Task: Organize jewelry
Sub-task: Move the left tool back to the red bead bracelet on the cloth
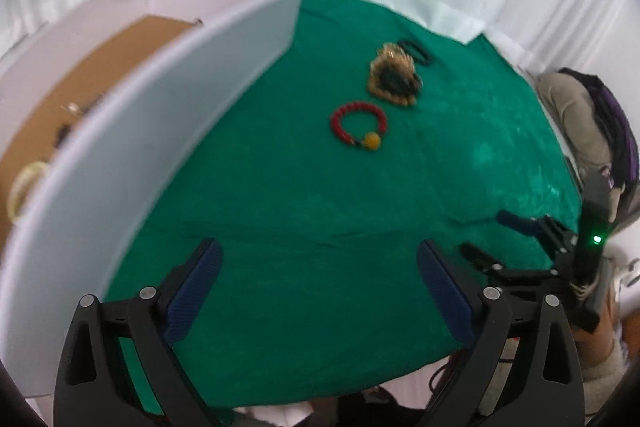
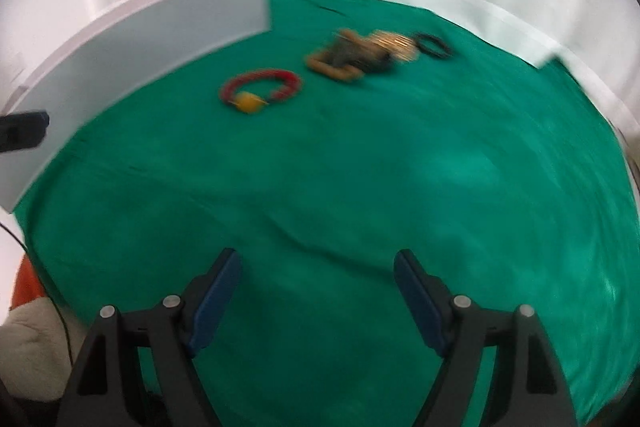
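both claws hang released and empty: the left gripper and the right gripper. this looks like the approach step; next, one likely closes on the red bracelet for the white box.

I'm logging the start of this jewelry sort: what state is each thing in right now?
Left claw: open, empty, above the green cloth.
Right claw: open, empty.
Red bead bracelet: flat on the cloth, lying apart.
Tan bead pile: heaped and tangled.
Black ring: flat, beside the pile.
White box: open, pale bangle inside.
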A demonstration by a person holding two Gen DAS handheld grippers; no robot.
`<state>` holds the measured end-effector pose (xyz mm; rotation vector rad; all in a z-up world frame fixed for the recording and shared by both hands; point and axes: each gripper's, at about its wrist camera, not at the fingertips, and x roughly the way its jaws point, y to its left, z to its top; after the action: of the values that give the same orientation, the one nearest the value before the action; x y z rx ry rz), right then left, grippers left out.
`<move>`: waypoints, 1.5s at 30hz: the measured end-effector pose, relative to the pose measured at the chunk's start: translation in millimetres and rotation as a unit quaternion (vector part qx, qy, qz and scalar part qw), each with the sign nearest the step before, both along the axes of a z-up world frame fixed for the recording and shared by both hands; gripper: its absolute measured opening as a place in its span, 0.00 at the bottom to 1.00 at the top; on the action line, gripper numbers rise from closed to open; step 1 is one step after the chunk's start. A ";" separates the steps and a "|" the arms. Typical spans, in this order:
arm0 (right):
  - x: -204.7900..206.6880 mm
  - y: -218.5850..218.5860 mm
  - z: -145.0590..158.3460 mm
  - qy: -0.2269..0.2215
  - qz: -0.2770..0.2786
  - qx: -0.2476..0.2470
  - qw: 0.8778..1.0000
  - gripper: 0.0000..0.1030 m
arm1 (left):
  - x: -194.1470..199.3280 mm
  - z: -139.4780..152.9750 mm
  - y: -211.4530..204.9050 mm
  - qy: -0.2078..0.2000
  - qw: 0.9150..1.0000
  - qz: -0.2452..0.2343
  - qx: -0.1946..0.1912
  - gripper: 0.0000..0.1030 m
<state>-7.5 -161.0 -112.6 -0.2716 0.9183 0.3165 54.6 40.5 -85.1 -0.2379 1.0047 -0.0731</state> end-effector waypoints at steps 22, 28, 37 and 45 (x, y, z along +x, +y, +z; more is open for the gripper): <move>-8.9 -37.4 -15.9 -0.047 -0.061 0.034 0.996 0.82 | 24.6 -56.2 -20.3 0.020 0.998 -0.012 0.057 0.96; -10.7 -36.8 -17.1 -0.053 -0.065 0.035 0.996 0.83 | 47.1 -38.7 -5.6 0.013 1.000 0.001 0.027 0.95; -11.0 -37.0 -16.7 -0.052 -0.071 0.035 0.995 0.83 | 132.1 -25.7 -26.6 0.001 0.999 -0.024 0.043 0.88; -15.8 -38.8 -17.2 -0.054 -0.068 0.037 0.996 0.83 | 123.0 -26.1 -75.5 -0.038 0.977 -0.167 0.126 0.73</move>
<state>-23.3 -199.8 -129.9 -0.1556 0.8121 0.2077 177.5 -35.0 -111.3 0.1665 0.9586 -0.2572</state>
